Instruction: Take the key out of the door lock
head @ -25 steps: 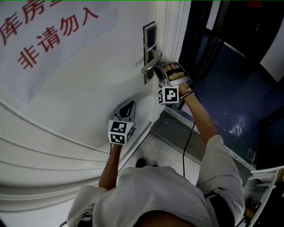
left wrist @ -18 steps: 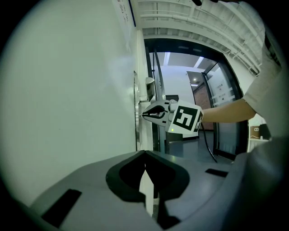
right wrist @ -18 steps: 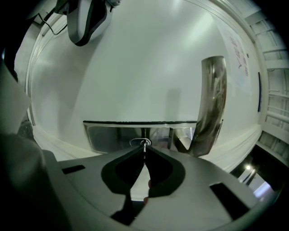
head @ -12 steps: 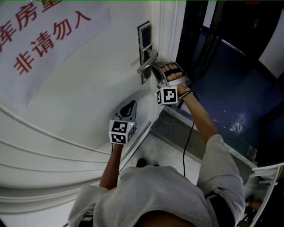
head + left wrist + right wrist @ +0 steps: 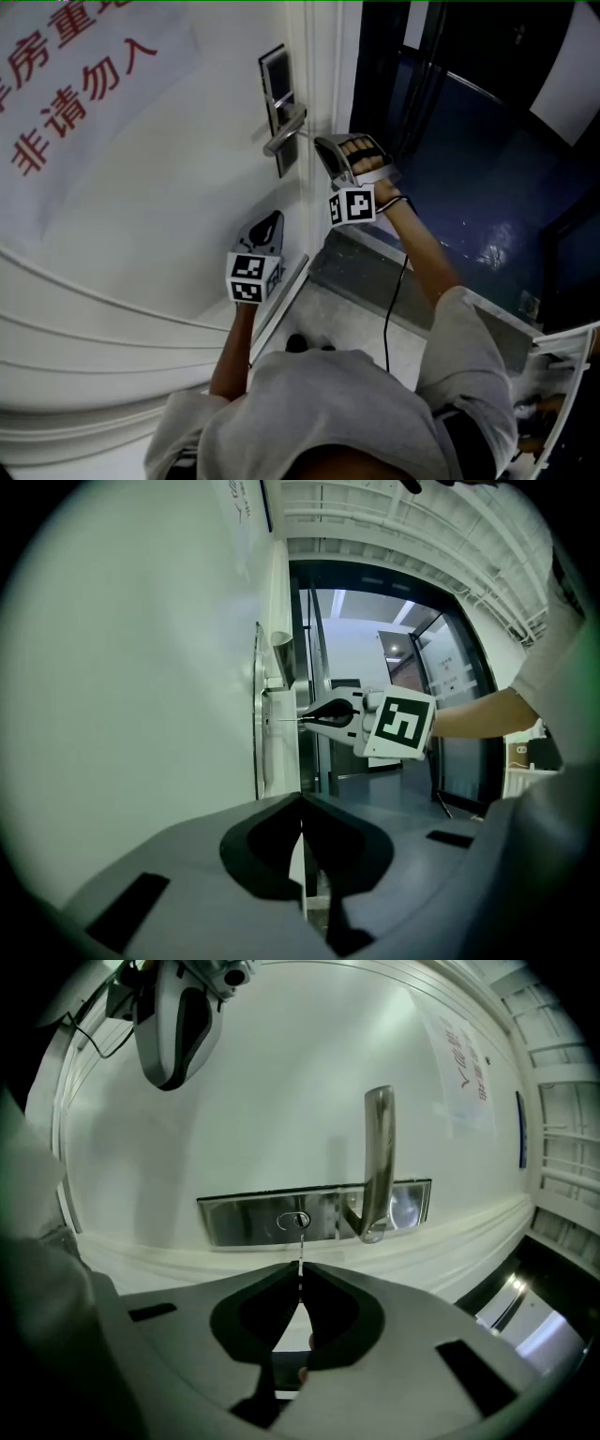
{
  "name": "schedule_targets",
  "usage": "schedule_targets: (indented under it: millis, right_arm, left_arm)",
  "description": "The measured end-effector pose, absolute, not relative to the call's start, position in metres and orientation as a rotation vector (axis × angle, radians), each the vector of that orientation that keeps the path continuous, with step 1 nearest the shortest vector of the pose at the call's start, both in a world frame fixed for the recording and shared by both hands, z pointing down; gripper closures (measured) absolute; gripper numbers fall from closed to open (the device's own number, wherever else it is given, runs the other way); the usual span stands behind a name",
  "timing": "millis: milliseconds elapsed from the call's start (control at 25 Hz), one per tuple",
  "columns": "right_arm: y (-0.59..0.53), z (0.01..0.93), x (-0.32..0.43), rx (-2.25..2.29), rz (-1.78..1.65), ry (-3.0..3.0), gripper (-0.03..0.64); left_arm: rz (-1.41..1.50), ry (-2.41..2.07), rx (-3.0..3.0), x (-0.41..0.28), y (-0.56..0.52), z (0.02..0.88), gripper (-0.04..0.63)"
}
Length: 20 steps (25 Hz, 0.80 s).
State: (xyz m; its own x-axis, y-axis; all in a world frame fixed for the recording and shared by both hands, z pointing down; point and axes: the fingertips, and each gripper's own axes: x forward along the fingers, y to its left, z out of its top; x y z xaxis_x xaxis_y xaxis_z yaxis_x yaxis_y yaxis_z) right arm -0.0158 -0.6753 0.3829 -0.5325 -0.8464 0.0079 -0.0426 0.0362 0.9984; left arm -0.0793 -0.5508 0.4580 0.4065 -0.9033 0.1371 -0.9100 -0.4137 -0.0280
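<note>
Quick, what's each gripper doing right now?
Left gripper: closed, holding nothing.
Right gripper: closed on the key.

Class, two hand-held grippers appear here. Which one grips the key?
The right hand-held gripper, beside the silver door handle: a thin metal key juts from its shut jaws. The left hand-held gripper hangs lower, shut on nothing.

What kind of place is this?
Probably a storeroom doorway in a work building: a white door with a metal lock and handle, a red-lettered notice, and a dark hallway beyond.
</note>
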Motion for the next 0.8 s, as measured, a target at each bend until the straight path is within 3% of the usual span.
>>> schedule_targets:
  millis: [360,800]
  right_arm:
    - [-0.658,0.401,0.013,1.099,-1.223,-1.943,0.586]
    - [-0.627,0.44,0.096,1.534,-0.379,-2.364,0.586]
  left_arm:
    - [0.205,-1.638,2.611,-0.067,-0.552,0.459,0.577]
    - [0.203,-1.585,2.628,-0.05,-0.565,0.466,0.577]
